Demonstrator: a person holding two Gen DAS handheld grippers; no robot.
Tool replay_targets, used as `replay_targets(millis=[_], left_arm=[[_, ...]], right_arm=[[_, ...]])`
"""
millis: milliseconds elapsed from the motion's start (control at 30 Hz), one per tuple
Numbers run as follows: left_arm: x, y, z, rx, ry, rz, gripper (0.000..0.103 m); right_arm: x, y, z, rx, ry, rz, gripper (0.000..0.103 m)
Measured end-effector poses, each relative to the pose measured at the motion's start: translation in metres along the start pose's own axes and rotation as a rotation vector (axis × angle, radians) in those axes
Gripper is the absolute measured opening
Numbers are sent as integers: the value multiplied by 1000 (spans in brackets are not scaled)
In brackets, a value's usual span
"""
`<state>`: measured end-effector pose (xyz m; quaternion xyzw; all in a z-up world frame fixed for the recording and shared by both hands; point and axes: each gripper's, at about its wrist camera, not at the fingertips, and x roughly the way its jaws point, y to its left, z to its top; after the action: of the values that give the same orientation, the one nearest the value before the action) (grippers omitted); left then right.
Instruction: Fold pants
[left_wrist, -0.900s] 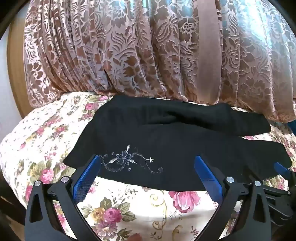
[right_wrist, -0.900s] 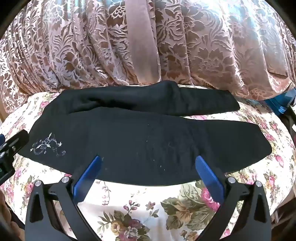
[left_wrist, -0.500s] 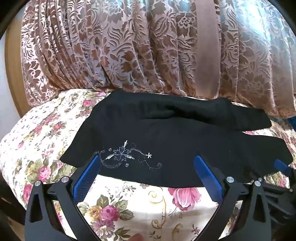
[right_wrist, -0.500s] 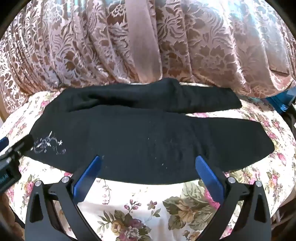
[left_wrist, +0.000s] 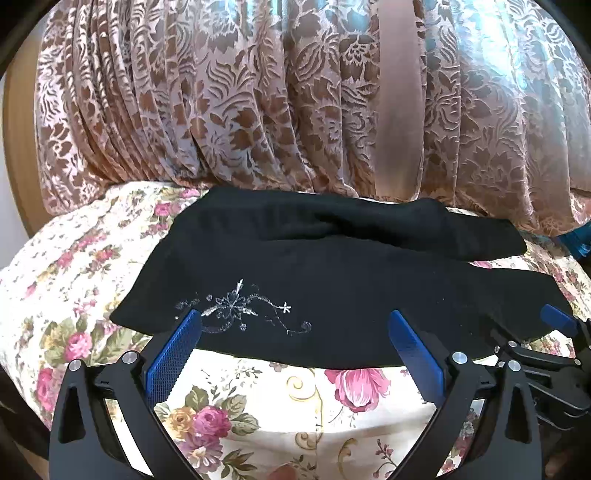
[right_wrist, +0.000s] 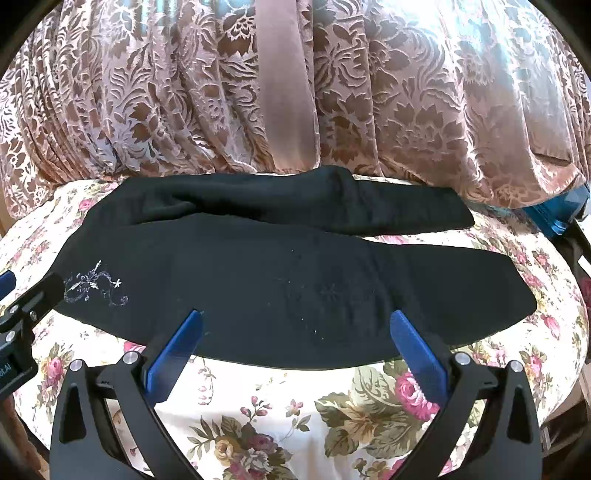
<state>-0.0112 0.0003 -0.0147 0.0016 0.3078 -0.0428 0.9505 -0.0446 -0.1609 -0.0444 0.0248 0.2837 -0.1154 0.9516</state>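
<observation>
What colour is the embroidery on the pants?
Silvery white embroidery on black pants; clearest in the left wrist view.

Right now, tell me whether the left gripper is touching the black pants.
Cannot tell. In the left wrist view the open left gripper overlaps the near edge of the black pants, but neither contact nor gap shows plainly.

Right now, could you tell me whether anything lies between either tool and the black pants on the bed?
Nothing visible does. The left tool and the right tool are both open at the near edge of the black pants, with only bare floral bedspread beneath them.
</observation>
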Motion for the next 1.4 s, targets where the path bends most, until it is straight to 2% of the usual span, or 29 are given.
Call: replay_targets(millis=[1400], left_arm=[[1, 2, -4, -6, 30, -3, 100]], right_arm=[[5, 1, -5, -12, 21, 10, 101]])
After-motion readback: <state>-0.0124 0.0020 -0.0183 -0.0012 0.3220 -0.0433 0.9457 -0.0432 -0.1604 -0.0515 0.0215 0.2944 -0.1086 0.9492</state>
